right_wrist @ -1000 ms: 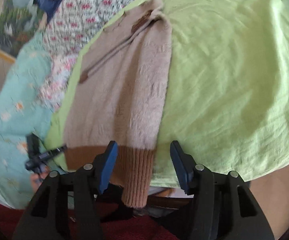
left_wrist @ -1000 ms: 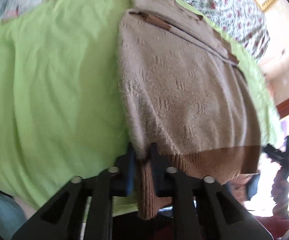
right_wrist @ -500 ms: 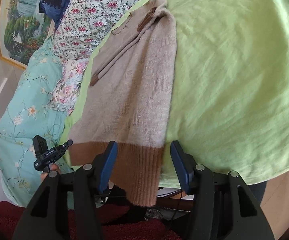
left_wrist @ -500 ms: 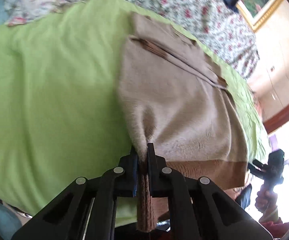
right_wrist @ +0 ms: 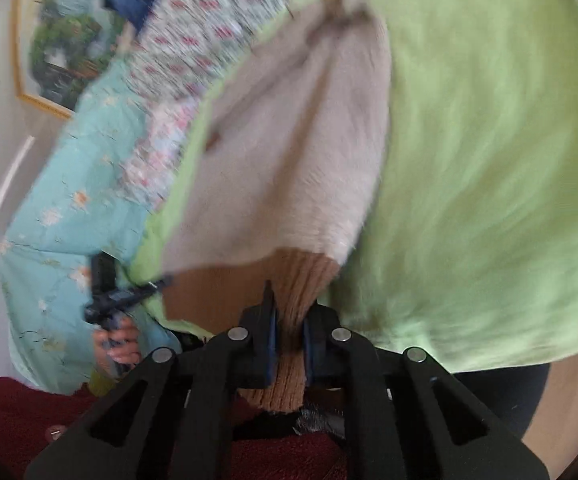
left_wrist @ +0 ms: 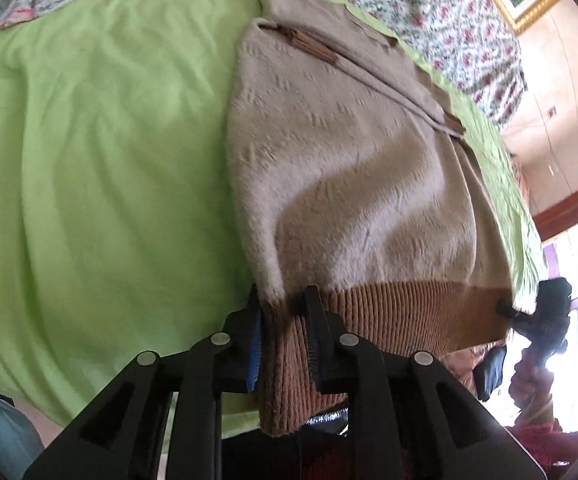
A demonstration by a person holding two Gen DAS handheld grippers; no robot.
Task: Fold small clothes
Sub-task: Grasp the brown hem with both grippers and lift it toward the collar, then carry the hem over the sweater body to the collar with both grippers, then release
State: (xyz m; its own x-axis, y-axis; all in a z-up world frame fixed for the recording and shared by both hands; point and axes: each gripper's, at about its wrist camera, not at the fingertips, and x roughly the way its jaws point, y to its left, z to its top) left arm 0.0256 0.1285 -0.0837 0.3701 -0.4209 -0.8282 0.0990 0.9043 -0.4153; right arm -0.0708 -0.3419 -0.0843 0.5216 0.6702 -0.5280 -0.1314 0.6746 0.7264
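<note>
While hem [left_wrist: 401,312] hangs off sheet [left_wrist: 89,160], both hand-held grippers pinch it.

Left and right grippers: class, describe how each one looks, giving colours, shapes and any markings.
The left gripper is matte black plastic: two angular arms with triangular cut-outs, four round silver rivets, and blue pads lining the jaws. The right gripper has the same black frame, silver rivets and blue-lined jaws. No cables or printed markings show on either, and no sleeves are visible.
</note>
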